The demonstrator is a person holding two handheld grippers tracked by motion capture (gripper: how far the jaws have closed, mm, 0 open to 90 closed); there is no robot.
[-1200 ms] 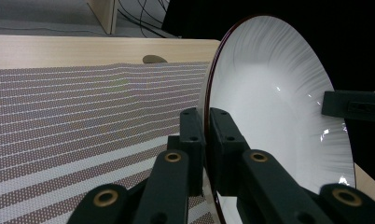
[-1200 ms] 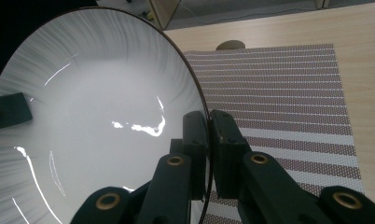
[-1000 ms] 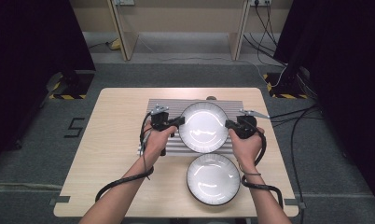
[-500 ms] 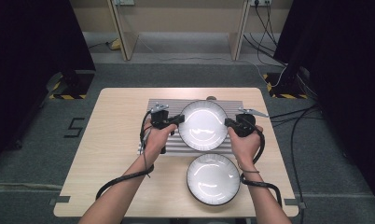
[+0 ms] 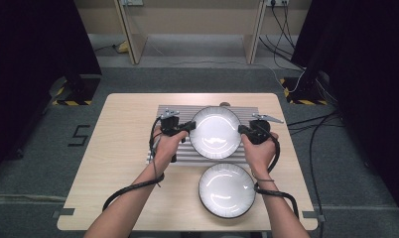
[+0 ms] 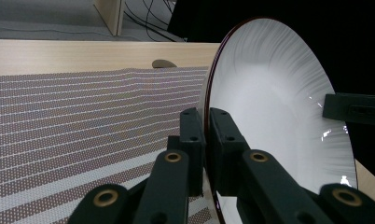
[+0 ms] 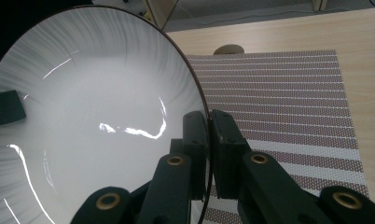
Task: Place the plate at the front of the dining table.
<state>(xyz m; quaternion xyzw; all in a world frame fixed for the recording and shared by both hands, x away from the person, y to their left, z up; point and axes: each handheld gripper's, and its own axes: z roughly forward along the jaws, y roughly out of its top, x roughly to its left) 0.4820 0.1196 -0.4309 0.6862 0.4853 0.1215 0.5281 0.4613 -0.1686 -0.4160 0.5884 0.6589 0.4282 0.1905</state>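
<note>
1. The held plate [image 5: 216, 132], white inside with a dark rim, was at the centre of the high view, over the striped placemat [image 5: 163, 110]. Whether it rested on the mat or was lifted clear could not be told.
2. The left gripper [image 5: 189, 126] was clamped on the plate's left rim. In the left gripper view, its jaws were closed on that rim at lower centre, with the plate [image 6: 279, 112] standing edge-on across the right half of the frame.
3. The right gripper [image 5: 242, 130] was clamped on the opposite rim. In the right gripper view, its jaws pinched the edge at lower centre, with the plate [image 7: 92, 116] across the left half of the frame.
4. A second plate [image 5: 227, 190], of the same pattern, lay flat on the table [image 5: 123, 163], just below the mat, at lower centre of the high view.
5. The mat [image 6: 83, 121] showed purple and white stripes in the left gripper view; the same mat [image 7: 288, 107] lay at right in the right gripper view.
6. A small round disc [image 7: 228, 49] sat at the mat's far edge.
</note>
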